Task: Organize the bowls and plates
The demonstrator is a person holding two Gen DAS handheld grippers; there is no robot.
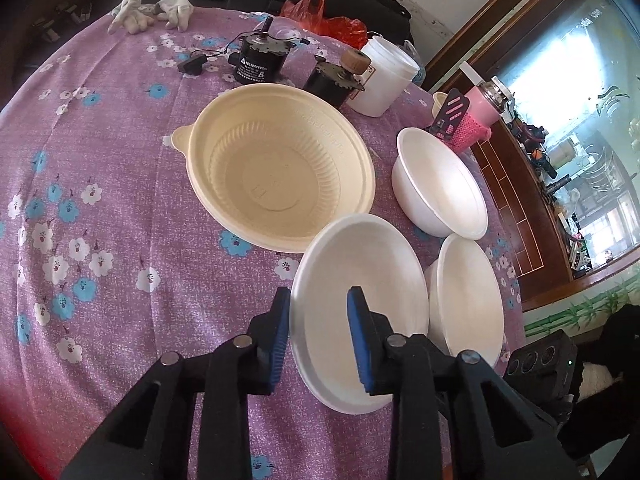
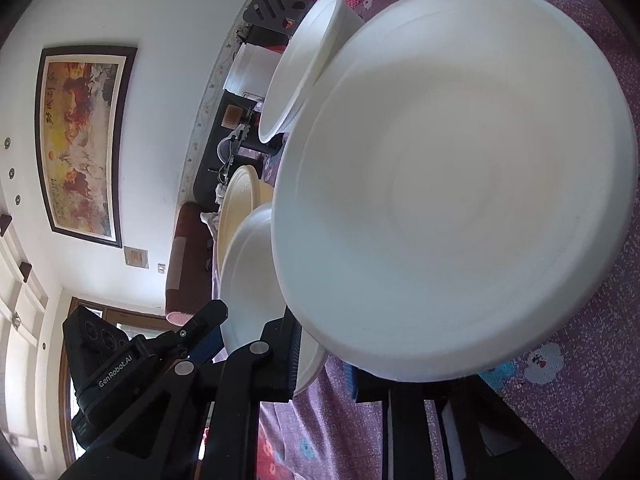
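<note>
White foam throughout: three thin-walled white foam bowls and one larger cream plastic bowl with ribbed floor and a small tab handle [image 1: 280,168] sit on a purple floral tablecloth [image 1: 120,200]. In the left wrist view the left gripper [image 1: 318,336] straddles the near rim of the nearest white foam bowl [image 1: 360,280], lower centre of frame; one blue pad lies outside the wall, the other inside, and the jaws stand narrow and look closed on the rim, the bowl tipped slightly. A second white foam bowl [image 1: 468,300] lies just beside it at lower right, tilted, and a third, deeper white foam bowl [image 1: 440,184] sits at centre right near a pink knitted-sleeve bottle [image 1: 476,120]. In the right wrist view the right gripper [image 2: 324,376] sits at the bottom edge under the rim of that second bowl, which fills the frame; its jaws are nearly together, but the pads are mostly hidden by the rim, so actual contact cannot be confirmed. Handling estimate: foam is very light, stiff but brittle, dents or cracks under hard pinch, and is mildly grippy. Best hold is the rolled rim, pinched gently across the wall; nesting should need little force. Cream bowl is likely tougher, springier and slicker.
</note>
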